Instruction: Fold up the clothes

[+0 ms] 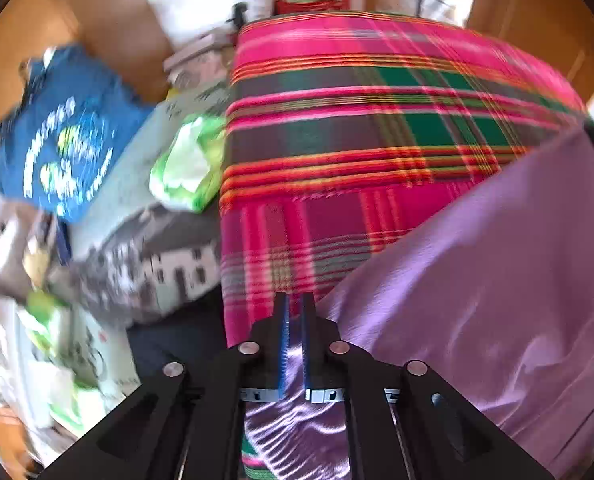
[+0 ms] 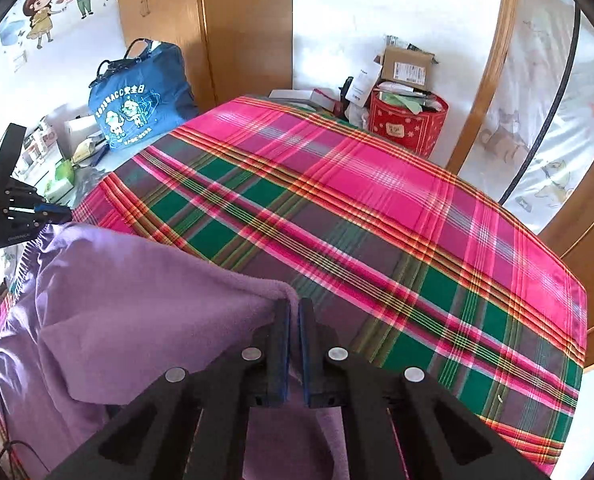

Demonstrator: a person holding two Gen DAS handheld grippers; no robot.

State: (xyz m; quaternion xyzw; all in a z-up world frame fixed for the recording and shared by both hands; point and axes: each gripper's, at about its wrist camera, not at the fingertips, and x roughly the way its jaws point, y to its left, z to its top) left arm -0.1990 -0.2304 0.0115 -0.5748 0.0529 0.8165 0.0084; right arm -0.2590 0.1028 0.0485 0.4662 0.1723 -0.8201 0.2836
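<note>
A purple garment (image 1: pixel 497 280) hangs stretched between both grippers above a table covered with a pink and green plaid cloth (image 1: pixel 357 128). My left gripper (image 1: pixel 295 308) is shut on a shiny purple edge of the garment, which bunches between its blue pads. In the right wrist view the garment (image 2: pixel 137 312) shows a fleecy side, and my right gripper (image 2: pixel 295 312) is shut on its folded corner. The left gripper (image 2: pixel 53 214) also appears at the far left of that view, pinching the garment's other end over the plaid cloth (image 2: pixel 377 208).
A blue printed bag (image 2: pixel 137 96) stands left of the table, among boxes and green packets (image 1: pixel 189 160). A red round tub (image 2: pixel 409 116) with a cardboard box on top stands behind the table. Wooden wardrobe panels (image 2: pixel 237 20) line the back wall.
</note>
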